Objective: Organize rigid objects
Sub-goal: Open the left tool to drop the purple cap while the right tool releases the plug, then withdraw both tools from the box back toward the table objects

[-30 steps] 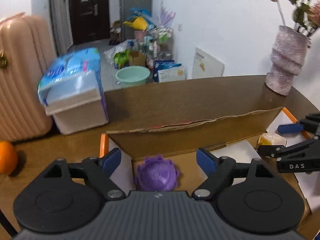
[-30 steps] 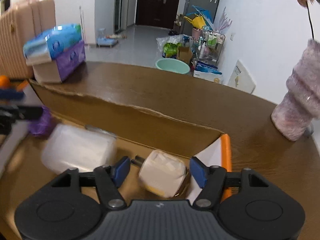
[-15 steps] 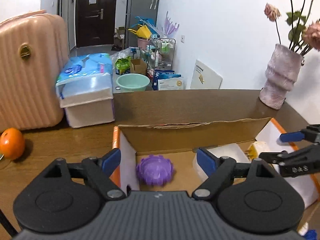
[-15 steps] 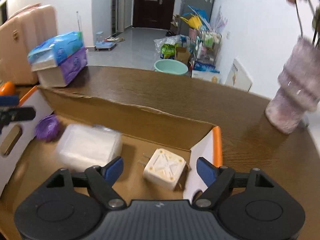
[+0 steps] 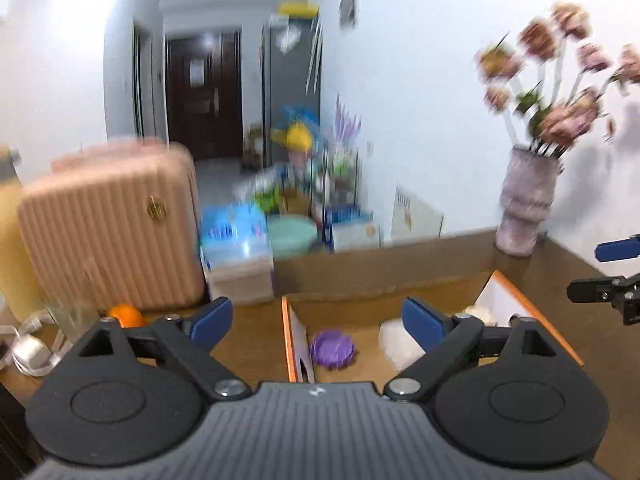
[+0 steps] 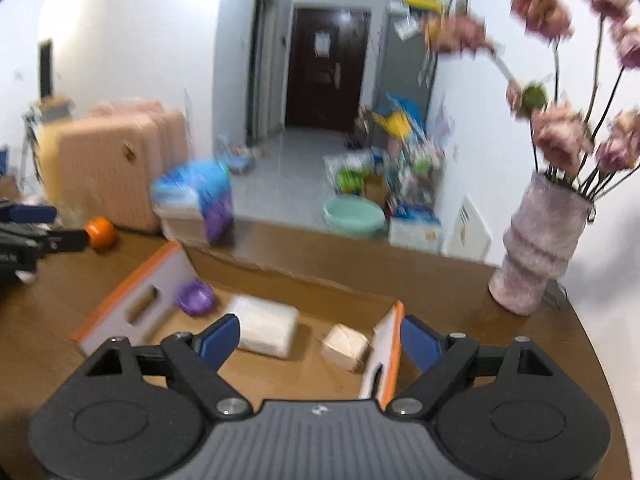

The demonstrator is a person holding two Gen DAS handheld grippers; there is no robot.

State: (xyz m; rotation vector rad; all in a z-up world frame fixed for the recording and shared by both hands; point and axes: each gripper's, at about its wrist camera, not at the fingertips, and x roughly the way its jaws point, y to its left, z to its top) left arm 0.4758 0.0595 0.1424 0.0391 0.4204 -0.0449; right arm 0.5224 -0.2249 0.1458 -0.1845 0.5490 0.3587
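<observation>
An open cardboard box [image 6: 132, 300] with orange-edged flaps lies on the brown table. In it are a purple ridged round piece [image 6: 196, 297], a white translucent case [image 6: 266, 330] and a cream plug cube [image 6: 345, 346]. My right gripper [image 6: 320, 340] hangs above the box's near right corner, its jaws opening with nothing between them. My left gripper [image 5: 318, 324] hovers above the box's left wall [image 5: 285, 340], its jaws also opening and empty. Below it lie the purple piece [image 5: 333, 349] and the white case [image 5: 396, 340]. Both views are blurred.
A pinkish vase [image 6: 536, 244] with flowers stands at the table's far right. An orange [image 6: 100, 232] sits on the left of the table, with a pink suitcase [image 6: 116, 168] and a tissue pack [image 6: 196, 200] beyond. White cable clutter [image 5: 28, 354] lies at the far left.
Both grippers have risen and pulled back from the box, and their jaws have widened. The purple piece and the plug cube stay on the box floor.
</observation>
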